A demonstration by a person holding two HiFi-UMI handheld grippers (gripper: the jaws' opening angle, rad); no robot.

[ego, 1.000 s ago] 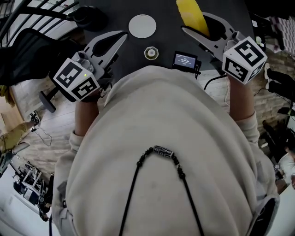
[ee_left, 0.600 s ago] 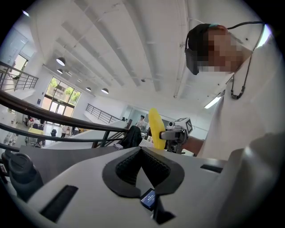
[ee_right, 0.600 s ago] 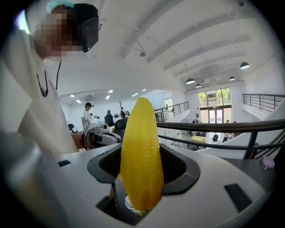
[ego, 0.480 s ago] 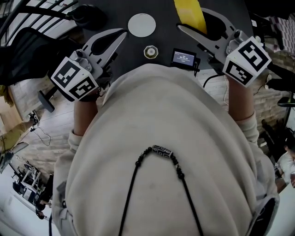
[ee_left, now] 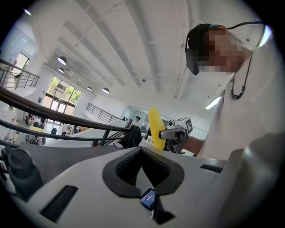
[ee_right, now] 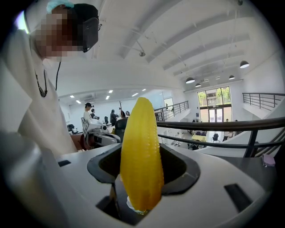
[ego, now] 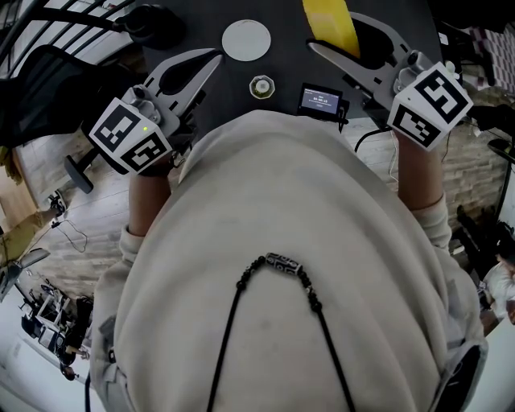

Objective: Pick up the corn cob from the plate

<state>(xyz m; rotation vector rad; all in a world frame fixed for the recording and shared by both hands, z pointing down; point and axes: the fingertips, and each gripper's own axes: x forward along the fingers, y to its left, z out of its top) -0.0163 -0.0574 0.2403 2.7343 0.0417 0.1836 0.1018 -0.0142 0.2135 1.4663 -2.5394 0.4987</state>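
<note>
My left gripper, frame left, has its jaws closed together, empty. Right of the white plate, my right gripper's wide-set jaws clamp the yellow corn cob, its top cut off by the upper edge.

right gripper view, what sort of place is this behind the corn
Probably a large open indoor hall, perhaps an office or lab floor. It has an upper-level railing, tall windows at the far end, and round ceiling lights under a high ceiling.
</note>
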